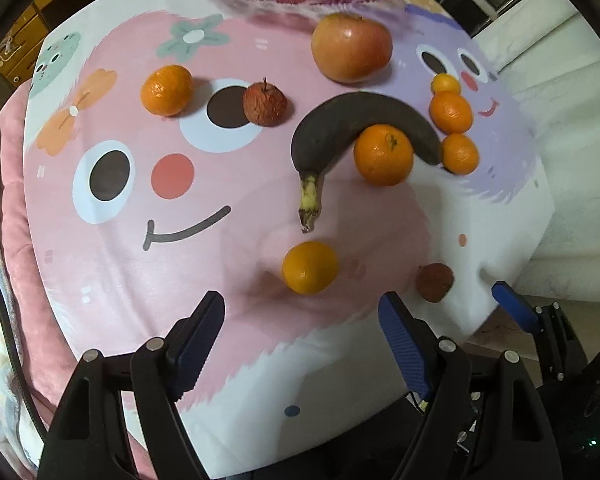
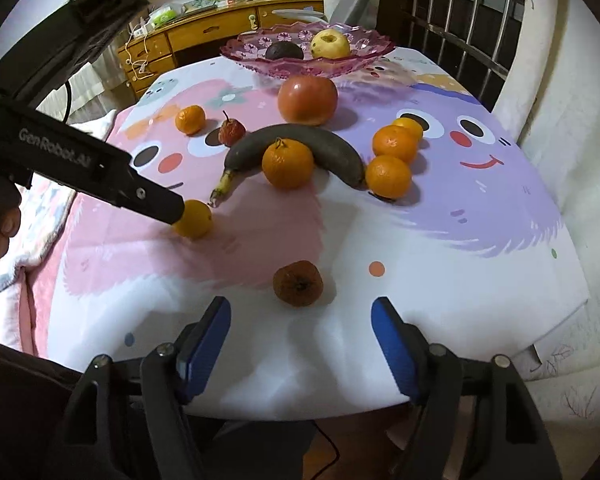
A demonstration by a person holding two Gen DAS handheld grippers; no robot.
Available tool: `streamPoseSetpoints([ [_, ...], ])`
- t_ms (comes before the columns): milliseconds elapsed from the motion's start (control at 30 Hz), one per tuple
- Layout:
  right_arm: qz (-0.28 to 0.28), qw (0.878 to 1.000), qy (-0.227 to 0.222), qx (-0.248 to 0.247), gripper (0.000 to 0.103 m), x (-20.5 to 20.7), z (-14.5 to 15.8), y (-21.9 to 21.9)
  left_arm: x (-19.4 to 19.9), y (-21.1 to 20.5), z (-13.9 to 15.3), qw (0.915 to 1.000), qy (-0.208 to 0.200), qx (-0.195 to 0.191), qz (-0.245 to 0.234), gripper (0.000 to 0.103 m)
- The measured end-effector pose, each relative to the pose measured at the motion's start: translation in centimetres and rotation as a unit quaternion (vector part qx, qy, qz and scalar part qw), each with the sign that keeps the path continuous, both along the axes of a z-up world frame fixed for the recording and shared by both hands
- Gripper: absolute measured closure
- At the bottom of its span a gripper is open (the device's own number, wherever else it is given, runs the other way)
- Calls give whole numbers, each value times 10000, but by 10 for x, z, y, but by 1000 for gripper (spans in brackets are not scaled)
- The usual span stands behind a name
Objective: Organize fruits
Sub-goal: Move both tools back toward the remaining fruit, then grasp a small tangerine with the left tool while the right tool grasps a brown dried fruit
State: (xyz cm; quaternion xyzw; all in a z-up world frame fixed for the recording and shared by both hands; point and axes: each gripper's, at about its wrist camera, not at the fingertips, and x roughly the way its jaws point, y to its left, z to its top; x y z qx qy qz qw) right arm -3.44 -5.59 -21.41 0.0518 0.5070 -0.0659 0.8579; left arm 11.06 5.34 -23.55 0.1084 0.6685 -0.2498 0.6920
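A small orange (image 1: 310, 267) lies on the cartoon-printed tablecloth (image 1: 140, 280), just ahead of my left gripper (image 1: 302, 316), which stands open with nothing between its fingers. The right wrist view shows that same orange (image 2: 194, 219) at the tip of the left gripper's black housing (image 2: 100, 168). A shrivelled brown fruit (image 2: 298, 283) sits just in front of my right gripper (image 2: 304, 312), also open and holding nothing. A pink glass bowl (image 2: 364, 54) at the far end holds a dark avocado (image 2: 284, 51) and a yellow fruit (image 2: 330, 44).
A blackened banana (image 2: 300, 138) curves around an orange (image 2: 288, 162) mid-table. Three more oranges (image 2: 394, 142) cluster to its right. A big red-orange fruit (image 2: 308, 100), a lone orange (image 2: 190, 119) and a wrinkled red fruit (image 2: 231, 132) lie further back. A metal railing (image 2: 460, 12) stands behind.
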Motion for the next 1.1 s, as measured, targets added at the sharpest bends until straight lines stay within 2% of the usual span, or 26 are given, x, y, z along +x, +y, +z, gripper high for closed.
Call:
streamPoseSetpoints([
  [133, 110, 9999, 92, 74, 44, 7, -10, -6, 1, -7, -9, 10000, -13, 7, 49, 29],
  [233, 201, 9994, 156, 229, 50, 12, -15, -10, 4, -14, -16, 9999, 98, 1, 128, 39],
  [400, 406, 9982, 231, 389, 60, 22, -19, -14, 8, -21, -27, 9994, 282, 63, 185, 48],
  [467, 501, 9974, 270, 445, 63, 25, -21, -15, 9, -23, -31, 9991, 348, 62, 219, 59],
  [567, 581, 9963, 319, 542, 66, 29, -23, -17, 9, -31, -38, 9987, 435, 80, 240, 66],
  [700, 724, 9948, 347, 620, 71, 31, -23, -17, 14, -33, -42, 9983, 482, 70, 317, 70],
  [933, 773, 9939, 424, 668, 72, 34, -22, -18, 15, -26, -41, 9982, 491, -29, 333, 71],
  [1100, 720, 9942, 431, 673, 73, 34, -21, -17, 14, -14, -30, 9986, 382, -219, 278, 71],
])
